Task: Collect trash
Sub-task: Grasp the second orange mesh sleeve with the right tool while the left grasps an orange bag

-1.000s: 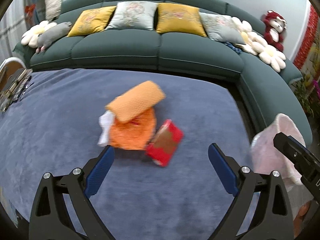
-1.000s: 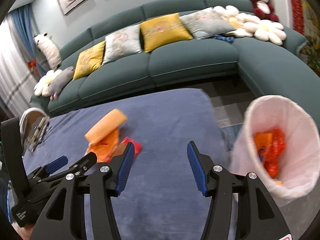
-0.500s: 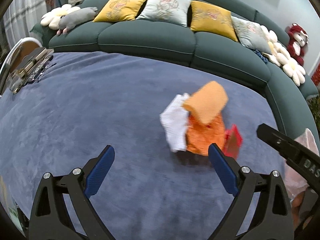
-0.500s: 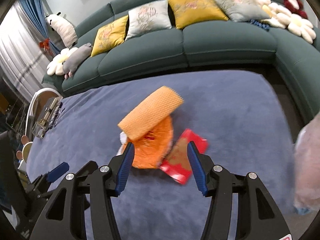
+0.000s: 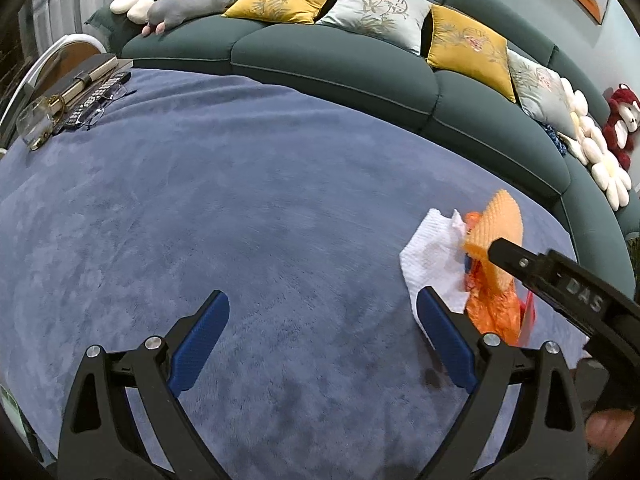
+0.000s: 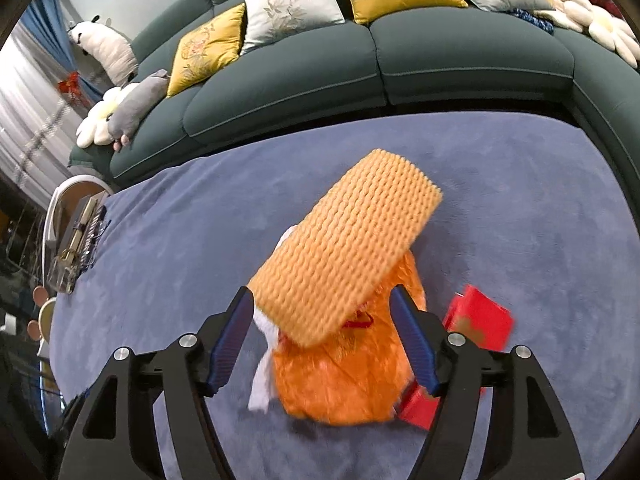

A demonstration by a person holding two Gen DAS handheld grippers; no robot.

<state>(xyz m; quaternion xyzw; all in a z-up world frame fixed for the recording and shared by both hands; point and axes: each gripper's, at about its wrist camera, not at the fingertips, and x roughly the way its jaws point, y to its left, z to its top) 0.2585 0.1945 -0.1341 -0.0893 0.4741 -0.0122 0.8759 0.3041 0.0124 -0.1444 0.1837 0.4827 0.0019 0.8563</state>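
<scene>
A pile of trash lies on the blue-covered table [image 6: 520, 200]: an orange foam net sleeve [image 6: 348, 244] on top of a crumpled orange plastic bag [image 6: 344, 376], a white paper napkin [image 6: 264, 380] under its left side, and a red packet [image 6: 480, 320] to the right. My right gripper [image 6: 326, 336] is open, its blue pads on either side of the bag, right over the pile. In the left wrist view the pile sits at the right: napkin [image 5: 432, 256], sleeve [image 5: 500, 224], bag [image 5: 496, 308]. My left gripper [image 5: 320, 344] is open and empty over bare cloth, left of the pile.
A dark green curved sofa [image 5: 332, 60] with yellow and grey cushions runs behind the table. At the table's far left edge are a remote, glasses, a book and a glass [image 5: 36, 128]. A white chair back [image 6: 68, 192] stands there too.
My right gripper swung from the lined bin toward the pile and closed in over it. My left gripper's view panned left, so the pile slid to its right edge.
</scene>
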